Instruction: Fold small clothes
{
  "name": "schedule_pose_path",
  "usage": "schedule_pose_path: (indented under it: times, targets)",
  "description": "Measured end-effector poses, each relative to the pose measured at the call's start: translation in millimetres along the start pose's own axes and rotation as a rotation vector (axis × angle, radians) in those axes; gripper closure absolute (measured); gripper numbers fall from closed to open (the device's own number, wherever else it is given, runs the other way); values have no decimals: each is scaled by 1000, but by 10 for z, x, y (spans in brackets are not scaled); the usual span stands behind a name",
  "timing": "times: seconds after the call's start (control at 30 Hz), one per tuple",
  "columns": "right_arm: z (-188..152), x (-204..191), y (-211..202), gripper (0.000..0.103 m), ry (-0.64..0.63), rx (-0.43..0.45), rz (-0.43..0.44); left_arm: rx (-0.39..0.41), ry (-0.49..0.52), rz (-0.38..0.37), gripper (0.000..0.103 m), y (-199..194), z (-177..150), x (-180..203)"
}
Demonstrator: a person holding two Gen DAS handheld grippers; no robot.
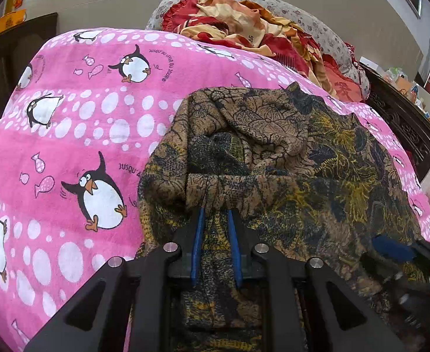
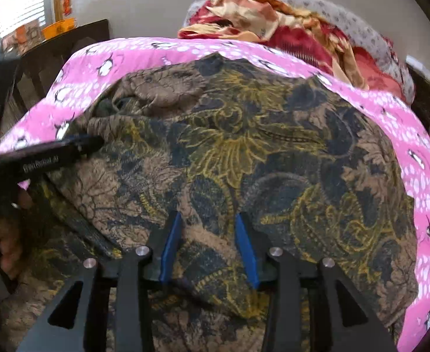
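Observation:
A brown garment (image 1: 273,135) with dark blue and yellow floral print lies spread and rumpled on a pink penguin blanket (image 1: 83,117). My left gripper (image 1: 216,212) is shut on a rolled fold of the garment near its front left edge. In the right wrist view, the same garment (image 2: 244,146) fills the middle, and the left gripper (image 2: 91,142) reaches in from the left, pinching its edge. My right gripper (image 2: 208,215) stands open just over the cloth, its blue pads apart with loose fabric under them. The right gripper (image 1: 390,249) also shows at the left wrist view's right edge.
The pink blanket (image 2: 420,135) borders the garment on the far and right sides. A heap of red and orange bedding (image 1: 244,20) and a flowered pillow lie behind. Dark carved wooden furniture (image 1: 399,117) stands to the right. A person's hand (image 2: 9,234) holds the left gripper.

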State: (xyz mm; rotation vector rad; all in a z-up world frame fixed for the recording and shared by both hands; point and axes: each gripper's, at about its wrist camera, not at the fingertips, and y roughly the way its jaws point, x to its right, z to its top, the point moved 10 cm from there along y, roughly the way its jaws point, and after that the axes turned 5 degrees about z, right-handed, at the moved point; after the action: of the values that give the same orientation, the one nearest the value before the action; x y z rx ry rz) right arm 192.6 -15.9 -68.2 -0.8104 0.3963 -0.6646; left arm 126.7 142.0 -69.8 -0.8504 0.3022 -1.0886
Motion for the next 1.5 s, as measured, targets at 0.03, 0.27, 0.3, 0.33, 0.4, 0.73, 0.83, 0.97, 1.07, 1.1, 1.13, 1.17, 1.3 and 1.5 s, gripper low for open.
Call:
schedule_pose_path:
  times: [0.03,0.27,0.3,0.33,0.4,0.73,0.83,0.97,1.07,1.1,1.13,1.17,1.3,1.5]
  targets:
    - [35,64,-64,63,26,11,-20,0,1,1,103,0,0,0]
    - [-418,592,-291,38,109,-23,-104,1,-2,-3,103,-2,2,-4]
    - [-450,628,-289,37,147,22,-55,1,-3,-2,103,-4,-1,-2]
    - [-443,643,-300,35,168,38,-21,1,-3,-3,103,-5,0,-3]
    - [-417,657,-274,27,194,35,18,1,-4,-4,103,-2,1,-5]
    - [-445,397,-108,0,40,-48,-51,2,-3,-3,103,-6,-2,-13]
    - [-439,385,-87,0,26,-48,-75,2,-3,-2,103,-6,1,-11]
    - [-454,390,-91,0,29,-49,-71,2,-2,-2,103,-6,0,-13]
    - [-495,409,-115,0,50,-54,-41,2,-2,-1,103,-4,1,-17]
    - [-494,415,-110,0,52,-56,-34,2,-2,-2,103,-6,-1,-18]
    - [-497,417,-108,0,54,-57,-30,2,0,1,103,-7,0,-15]
    - [-494,418,-105,0,54,-59,-27,2,6,9,103,-8,0,-9]
    - [-505,403,-139,1,29,-119,-14,-20,103,76,103,-67,6,90]
    - [-772,599,-687,6,142,-75,-27,-52,102,-45,97,-702,-206,202]
